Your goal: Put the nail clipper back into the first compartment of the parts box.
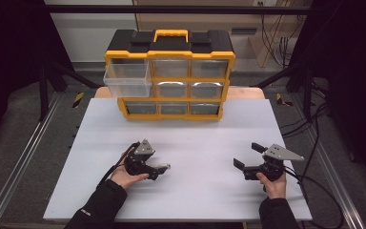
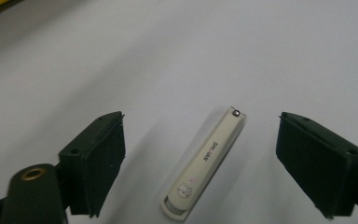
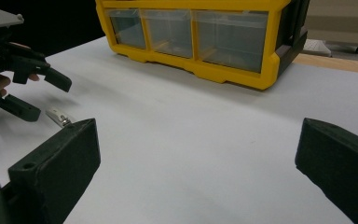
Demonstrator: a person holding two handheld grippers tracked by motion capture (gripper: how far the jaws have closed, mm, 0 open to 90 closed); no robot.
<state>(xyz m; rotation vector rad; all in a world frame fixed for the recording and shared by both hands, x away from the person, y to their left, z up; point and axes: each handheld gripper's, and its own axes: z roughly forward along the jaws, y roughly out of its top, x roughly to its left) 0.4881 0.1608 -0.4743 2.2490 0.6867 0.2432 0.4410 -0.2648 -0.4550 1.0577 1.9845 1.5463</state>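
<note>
the left gripper (image 2: 200, 158) hangs low over a cream nail clipper (image 2: 205, 163) lying flat on the white table (image 1: 195, 143), its jaws standing apart with the clipper between them and neither pad touching it; the step in hand looks to be the pickup, and doing it well likely means bringing the pads down until they flank the clipper's long sides, centring it so that both pads meet it at once, then closing squarely so the thin, slick body does not skid or pivot away; the clipper lies at a slant to the jaws, so a slight turn of the wrist may help; the right gripper (image 1: 246, 157) rests near the table's right side, well apart from the clipper, its jaws wide and holding nothing; behind both stands a yellow drawer organizer (image 1: 169, 71) with its upper-left drawer (image 1: 126, 78) pulled out, a probable destination; the left gripper view gives the clipper's printed lettering, small cartoon mark and the gaps to either pad, which the high view reduces to a pale sliver beside the hand; the high view alone gives the pulled-out drawer; the right gripper view catches the left gripper from the side with the clipper's tip just beneath it.
</note>
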